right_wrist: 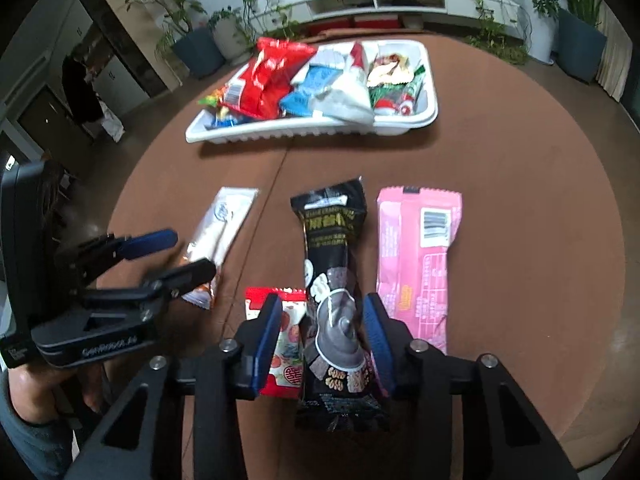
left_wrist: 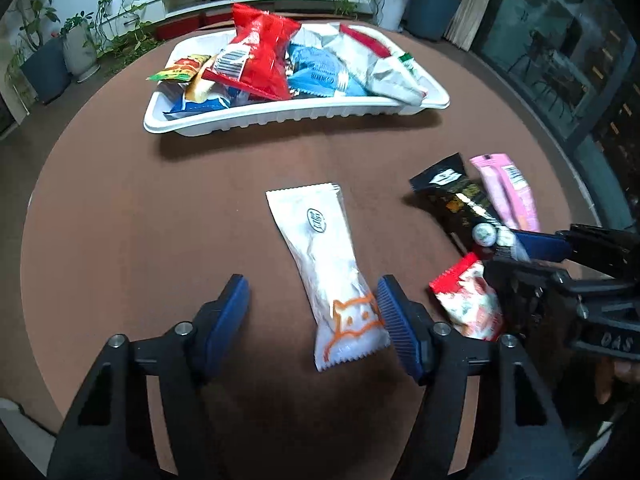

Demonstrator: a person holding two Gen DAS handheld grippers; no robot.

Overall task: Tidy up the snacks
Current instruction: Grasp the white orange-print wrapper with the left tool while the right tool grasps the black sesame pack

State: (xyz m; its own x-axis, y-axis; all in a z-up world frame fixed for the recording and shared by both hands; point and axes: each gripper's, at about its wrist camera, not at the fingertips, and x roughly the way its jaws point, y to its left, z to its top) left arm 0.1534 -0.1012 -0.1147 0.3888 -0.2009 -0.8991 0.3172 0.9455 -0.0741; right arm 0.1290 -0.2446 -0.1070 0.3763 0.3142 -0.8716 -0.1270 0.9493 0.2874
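The white tray [left_wrist: 280, 120] sits at the far side of the brown counter [left_wrist: 120, 208], already heaped with snack packets. Four packets lie loose on the near side of it: a white packet [left_wrist: 320, 248], a black packet [right_wrist: 336, 280], a pink packet [right_wrist: 416, 248] and a small red-and-white packet [right_wrist: 286, 340].

The left hand-held gripper [left_wrist: 312, 312] straddles the white packet's near end, its jaws apart. One blue pad touches the wrapper's edge while the other stands clear on bare counter, so nothing is clamped.

The right hand-held gripper [right_wrist: 320, 340] straddles the black packet, nearer than the tray; the pads [right_wrist: 266, 340] sit close to its sides, but a small gap shows, so it looks not yet clamped.

Risks, as a judgement: the left pad pressing from one side only could push the slippery white packet sideways or spin it rather than catch it. The right jaws could pinch the red-and-white packet, which lies tucked just beside the black one under the pad, lifting both or dragging it. The two grippers are also working near each other and could collide on the way to the tray.
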